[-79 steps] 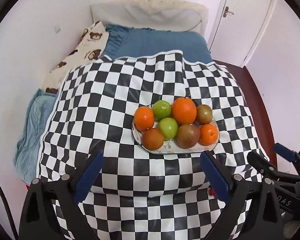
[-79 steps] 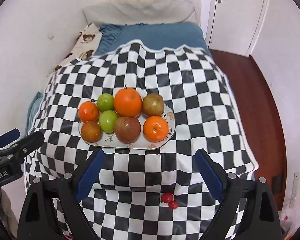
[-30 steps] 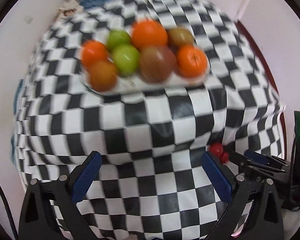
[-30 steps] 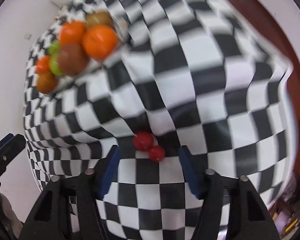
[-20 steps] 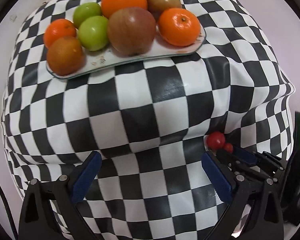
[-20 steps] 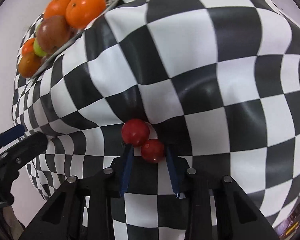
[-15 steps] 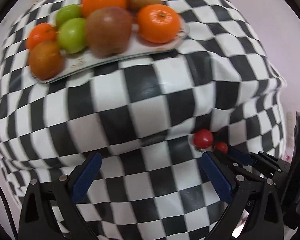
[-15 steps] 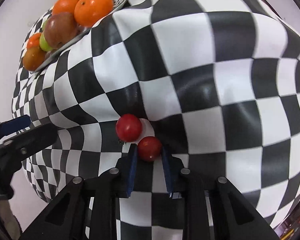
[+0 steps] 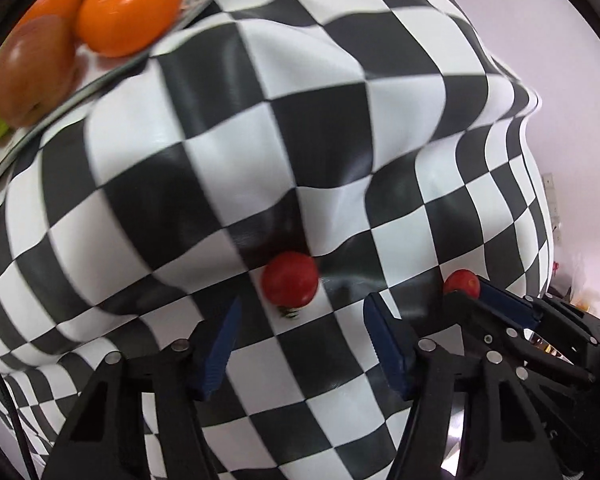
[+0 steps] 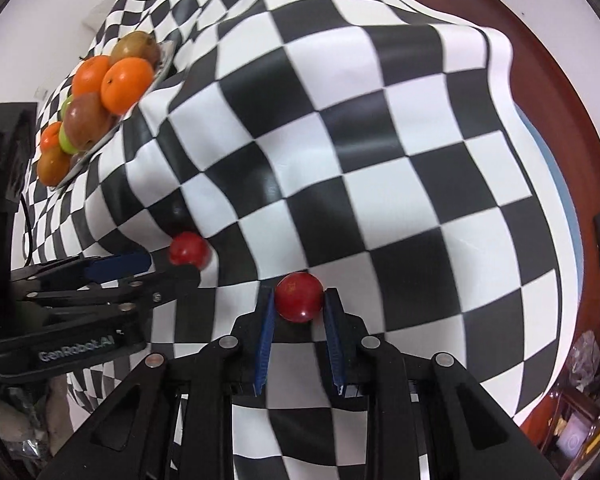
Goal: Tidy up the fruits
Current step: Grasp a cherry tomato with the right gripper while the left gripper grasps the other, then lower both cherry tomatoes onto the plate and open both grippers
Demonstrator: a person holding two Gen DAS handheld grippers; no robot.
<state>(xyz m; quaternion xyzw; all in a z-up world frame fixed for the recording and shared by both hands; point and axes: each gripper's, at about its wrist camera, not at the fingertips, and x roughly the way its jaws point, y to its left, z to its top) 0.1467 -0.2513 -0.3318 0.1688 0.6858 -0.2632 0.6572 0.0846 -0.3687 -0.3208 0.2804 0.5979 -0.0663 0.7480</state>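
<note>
Two small red tomatoes lie on the checkered cloth. My right gripper is shut on one tomato; the same tomato shows in the left wrist view. The other tomato sits just ahead of my left gripper, which is open with the jaws on either side of it, not touching. It also shows in the right wrist view. A white plate with oranges, apples and green fruits stands at the far left.
The black-and-white checkered cloth covers a soft, wrinkled bed surface and drops off at the right. A dark red wooden floor lies beyond the right edge. The plate of fruit also shows in the right wrist view.
Both grippers moved down and forward to the tomatoes. The right jaws closed onto one tomato. The left jaws narrowed and now frame the other tomato.
</note>
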